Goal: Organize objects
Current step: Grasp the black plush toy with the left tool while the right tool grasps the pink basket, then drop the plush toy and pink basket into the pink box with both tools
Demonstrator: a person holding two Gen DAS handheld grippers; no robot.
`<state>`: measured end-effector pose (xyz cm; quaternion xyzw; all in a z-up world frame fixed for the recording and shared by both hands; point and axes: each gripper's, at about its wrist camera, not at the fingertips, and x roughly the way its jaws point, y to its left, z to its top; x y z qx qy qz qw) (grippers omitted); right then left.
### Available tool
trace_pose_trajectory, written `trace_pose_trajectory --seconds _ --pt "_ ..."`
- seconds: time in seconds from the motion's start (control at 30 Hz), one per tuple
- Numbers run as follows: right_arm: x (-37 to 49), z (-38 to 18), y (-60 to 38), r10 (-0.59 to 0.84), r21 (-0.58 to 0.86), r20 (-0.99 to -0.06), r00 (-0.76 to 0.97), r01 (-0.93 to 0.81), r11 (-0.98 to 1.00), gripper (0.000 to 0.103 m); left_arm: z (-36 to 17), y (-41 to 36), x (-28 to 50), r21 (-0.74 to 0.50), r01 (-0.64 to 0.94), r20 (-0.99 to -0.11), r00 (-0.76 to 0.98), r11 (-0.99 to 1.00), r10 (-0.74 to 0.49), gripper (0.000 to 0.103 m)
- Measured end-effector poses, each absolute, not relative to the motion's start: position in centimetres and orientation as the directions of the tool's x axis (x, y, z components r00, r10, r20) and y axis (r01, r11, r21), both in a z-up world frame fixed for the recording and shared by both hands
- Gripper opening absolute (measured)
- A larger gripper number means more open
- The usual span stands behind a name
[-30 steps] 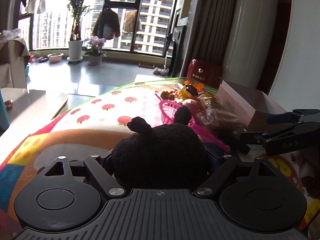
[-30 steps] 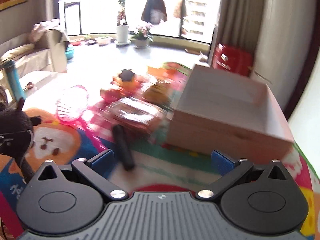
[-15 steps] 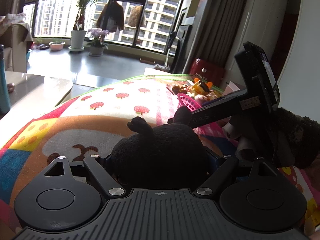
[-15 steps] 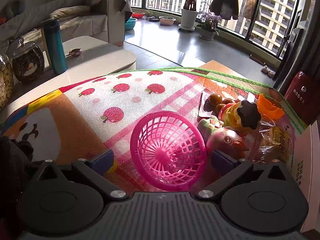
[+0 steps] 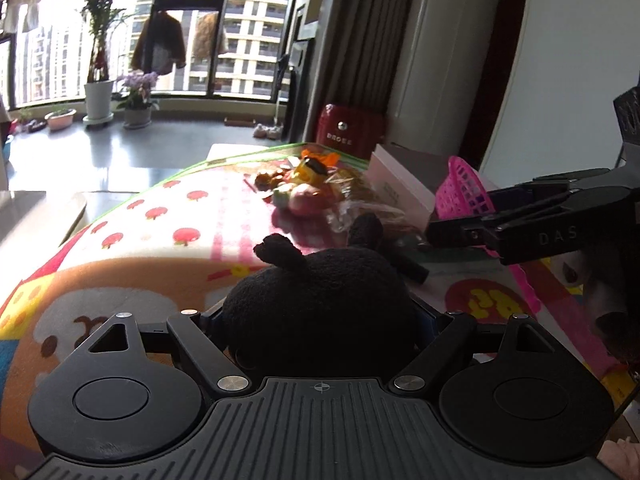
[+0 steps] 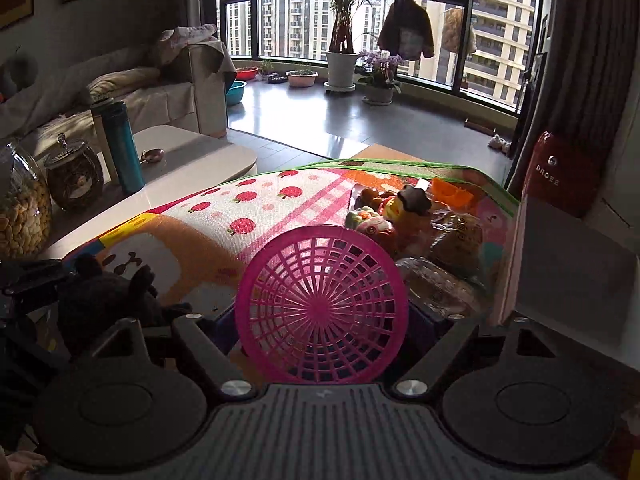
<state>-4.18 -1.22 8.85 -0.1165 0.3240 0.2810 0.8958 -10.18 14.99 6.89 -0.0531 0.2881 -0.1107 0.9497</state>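
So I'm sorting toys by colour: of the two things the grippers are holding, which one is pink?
The plastic basket, held in the right gripper. The left gripper holds a black plush toy.

- Ahead-left of the left gripper (image 5: 320, 320), the patterned mat (image 5: 168, 248) lies bare.
- Ahead-right, the toy pile (image 5: 308, 188) and white box (image 5: 400, 184) block passage.
- The right gripper (image 5: 460, 236) with pink basket (image 5: 464, 192) crosses its right side.
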Motion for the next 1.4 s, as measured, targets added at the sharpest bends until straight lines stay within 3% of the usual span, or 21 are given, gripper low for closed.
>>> trace_pose_trajectory --seconds 0.17,0.33,0.4,0.5,0.53,0.77,1.0,1.03,1.07,1.13,1.2,1.4 --pt "-8.0 11.1 -10.8 0.286 -0.089 -0.574 0.768 -0.405 0.910 0.083 11.5 7.3 -5.2 -0.104 0.318 -0.442 0.834 0.942 -0.330 0.089" --pt "-9.2 11.4 -17.1 0.198 -0.079 -0.513 0.835 -0.276 0.958 0.083 13.4 -0.7 4.6 -0.082 0.424 -0.383 0.822 0.902 -0.421 0.092" --pt "-9.3 10.9 -18.6 0.178 -0.066 -0.498 0.849 -0.242 0.968 0.083 12.1 -3.5 9.0 -0.066 0.418 -0.423 0.811 0.906 -0.405 0.092" --pt "-9.2 9.7 -20.2 0.162 -0.044 -0.497 0.852 -0.211 0.976 0.083 8.4 -6.4 14.3 -0.042 0.389 -0.558 0.755 0.920 -0.345 0.092" --pt "-9.0 9.4 -20.6 0.157 -0.038 -0.501 0.851 -0.203 0.978 0.083 7.7 -6.7 14.9 -0.028 0.375 -0.567 0.758 0.927 -0.324 0.087" --pt "-6.4 10.2 -23.0 0.149 -0.003 -0.485 0.862 -0.172 0.985 0.083 8.8 -1.1 11.1 -0.158 0.349 -0.408 0.829 0.924 -0.383 0.084" --pt "2.9 14.8 -22.3 0.160 0.076 -0.457 0.875 -0.141 0.987 0.083 5.8 2.8 3.9 -0.068 0.345 -0.535 0.780 0.936 -0.326 0.084" --pt "4.9 15.2 -21.9 0.147 0.067 -0.469 0.871 -0.131 0.989 0.085 5.2 3.4 3.1 -0.078 0.338 -0.558 0.765 0.938 -0.322 0.084" --pt "7.1 15.4 -21.5 0.142 0.062 -0.495 0.857 -0.129 0.990 0.095 4.7 3.9 2.5 -0.088 0.328 -0.573 0.756 0.941 -0.317 0.084" --pt "10.5 15.1 -20.7 0.104 0.041 -0.538 0.837 -0.098 0.994 0.102 3.9 5.1 1.0 -0.100 0.309 -0.584 0.751 0.946 -0.308 0.084" --pt "11.9 13.9 -20.6 0.055 0.013 -0.564 0.824 -0.057 0.998 0.102 3.4 5.9 0.1 -0.111 0.305 -0.587 0.748 0.946 -0.310 0.084" --pt "9.4 9.5 -21.1 0.114 0.091 -0.616 0.779 -0.073 0.993 0.102 3.2 6.1 -1.3 -0.146 0.286 -0.573 0.756 0.947 -0.316 0.084"
